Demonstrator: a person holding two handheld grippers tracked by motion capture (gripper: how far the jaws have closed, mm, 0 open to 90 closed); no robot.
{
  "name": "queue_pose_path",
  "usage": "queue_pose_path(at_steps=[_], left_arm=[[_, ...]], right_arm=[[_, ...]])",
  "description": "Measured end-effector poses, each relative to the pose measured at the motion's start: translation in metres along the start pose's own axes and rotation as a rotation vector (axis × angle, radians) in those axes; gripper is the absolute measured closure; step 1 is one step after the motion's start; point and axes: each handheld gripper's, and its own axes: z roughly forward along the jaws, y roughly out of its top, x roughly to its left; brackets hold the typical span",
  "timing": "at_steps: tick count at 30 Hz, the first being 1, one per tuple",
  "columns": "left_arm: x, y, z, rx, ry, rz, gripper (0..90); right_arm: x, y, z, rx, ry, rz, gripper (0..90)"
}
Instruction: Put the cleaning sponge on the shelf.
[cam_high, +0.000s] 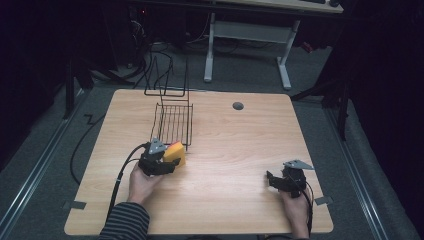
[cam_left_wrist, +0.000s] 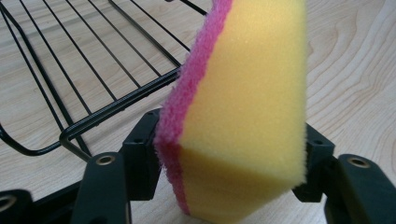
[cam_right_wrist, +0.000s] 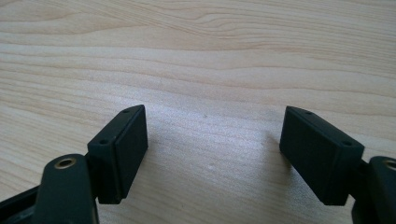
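One yellow sponge (cam_left_wrist: 243, 112) with a pink scrub face sits clamped between the jaws of my left gripper (cam_high: 161, 161), just beside the near end of the black wire rack (cam_high: 172, 122) on the wooden table (cam_high: 235, 150). My right gripper (cam_right_wrist: 212, 156) hangs well apart near the table's right front, its jaws spread wide over bare wood, holding nothing.
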Motion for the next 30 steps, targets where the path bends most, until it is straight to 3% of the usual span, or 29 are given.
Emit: queue_pose_path(at_steps=[18, 30], left_arm=[[-0.0004, -0.0011, 0.0003, -0.002, -0.029, 0.036, 58.2], [-0.0018, 0.0004, -0.0066, -0.017, -0.026, 0.047, 61.0]], right_arm=[[0.0001, 0.0, -0.0001, 0.001, 0.0, 0.001, 23.6], [0.0001, 0.0, -0.0001, 0.001, 0.001, 0.001, 23.6]])
